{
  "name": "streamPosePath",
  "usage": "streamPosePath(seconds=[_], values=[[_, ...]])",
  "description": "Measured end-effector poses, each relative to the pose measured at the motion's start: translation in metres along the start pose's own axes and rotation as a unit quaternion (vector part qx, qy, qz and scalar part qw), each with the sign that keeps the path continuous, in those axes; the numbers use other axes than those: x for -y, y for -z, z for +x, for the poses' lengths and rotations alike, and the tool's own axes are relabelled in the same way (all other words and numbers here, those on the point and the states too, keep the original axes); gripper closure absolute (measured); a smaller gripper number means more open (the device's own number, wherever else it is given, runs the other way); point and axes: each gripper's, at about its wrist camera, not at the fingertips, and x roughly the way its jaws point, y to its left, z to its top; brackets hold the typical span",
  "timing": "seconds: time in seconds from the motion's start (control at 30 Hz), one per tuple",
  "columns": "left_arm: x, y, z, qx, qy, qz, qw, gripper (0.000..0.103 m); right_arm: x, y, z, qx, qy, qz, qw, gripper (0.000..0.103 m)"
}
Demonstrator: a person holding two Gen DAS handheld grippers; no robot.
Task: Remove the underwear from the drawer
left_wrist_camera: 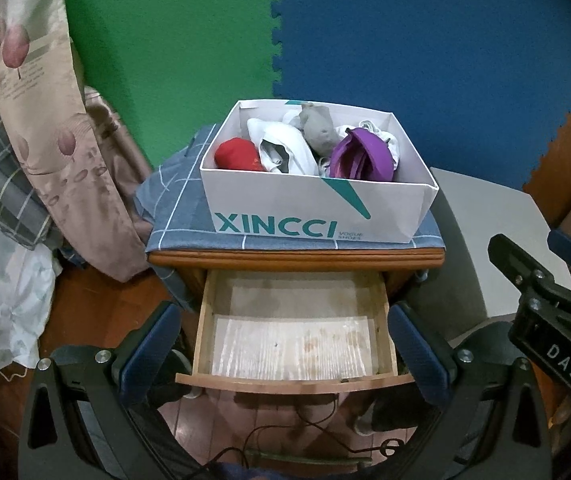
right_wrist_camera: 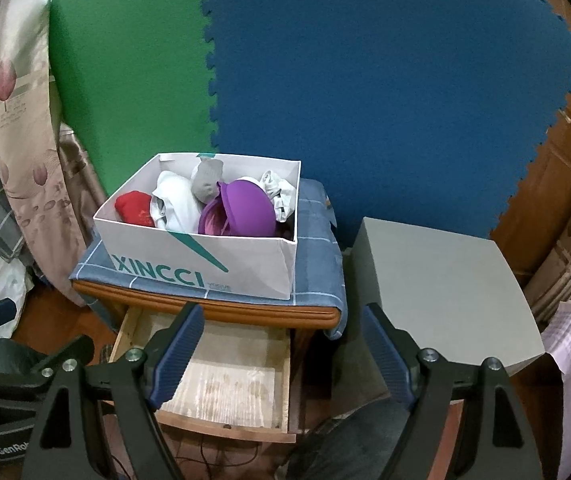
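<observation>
The drawer (left_wrist_camera: 293, 332) lies open and bare between the left gripper (left_wrist_camera: 285, 344)'s wide, empty jaws. The underwear (left_wrist_camera: 305, 144) sits beyond and above them — heaped in a white box (left_wrist_camera: 317, 208) (nightstand top). The right gripper (right_wrist_camera: 281, 356), likewise wide and empty, sits slightly right.

green foam mat (left_wrist_camera: 165, 48) and blue foam mat (left_wrist_camera: 425, 52) interlock upright behind the nightstand; floral curtain (left_wrist_camera: 37, 92) hangs left over plaid bedding (left_wrist_camera: 1, 184); grey cabinet (right_wrist_camera: 441, 292) just right of nightstand; thin dark cord (left_wrist_camera: 305, 436), possibly a cable, on floor
</observation>
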Motion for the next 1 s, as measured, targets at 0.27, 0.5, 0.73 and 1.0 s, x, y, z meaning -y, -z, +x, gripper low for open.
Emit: streamPosePath(seconds=[0.27,0.5,0.73,1.0], values=[[0.004,0.002,0.0,0.006,0.003,0.007,1.0,0.0,0.001,0.001,-0.002,0.002,-0.006,0.004,1.0,0.02],[0.006,0.005,-0.001,0.01,-0.003,0.007,0.9999,0.0,0.001,0.0,-0.003,0.006,-0.008,0.006,1.0,0.02],[0.01,0.006,-0.002,0.012,-0.006,0.018,0.9998,0.0,0.002,0.001,-0.002,0.006,-0.011,0.006,1.0,0.02],[0.011,0.007,-0.002,0.012,-0.006,0.019,0.9997,0.0,0.0,0.001,-0.003,0.007,-0.01,0.006,1.0,0.02]])
